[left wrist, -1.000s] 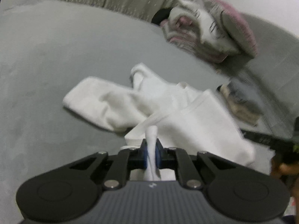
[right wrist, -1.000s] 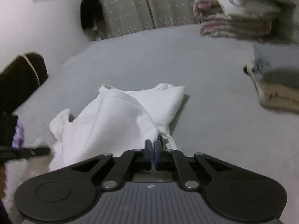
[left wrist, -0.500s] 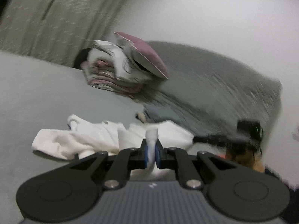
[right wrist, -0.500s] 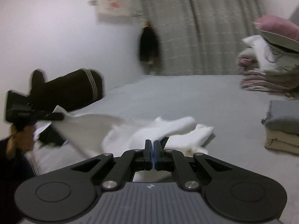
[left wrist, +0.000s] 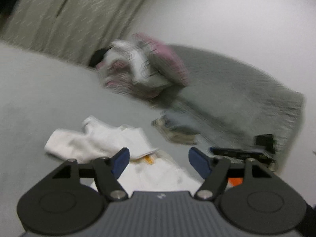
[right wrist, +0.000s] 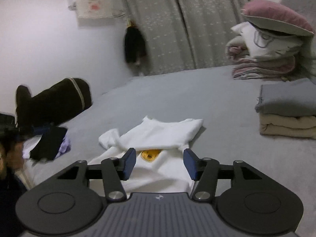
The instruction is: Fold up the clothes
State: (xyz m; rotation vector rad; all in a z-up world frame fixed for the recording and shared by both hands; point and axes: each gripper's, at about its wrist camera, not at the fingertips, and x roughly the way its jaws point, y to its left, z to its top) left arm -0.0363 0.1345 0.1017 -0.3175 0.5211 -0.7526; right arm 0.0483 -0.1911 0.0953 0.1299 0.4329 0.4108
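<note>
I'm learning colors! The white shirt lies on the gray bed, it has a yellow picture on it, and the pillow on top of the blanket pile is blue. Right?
Almost. The pillow on the blanket pile is pink, not blue; the right wrist view shows it. The white shirt does lie on the gray bed, with a yellow picture.

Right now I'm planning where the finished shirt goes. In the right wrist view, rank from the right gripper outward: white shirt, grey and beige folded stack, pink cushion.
1. white shirt, just ahead of the right gripper.
2. grey and beige folded stack, right.
3. pink cushion, far right, atop bedding.
</note>
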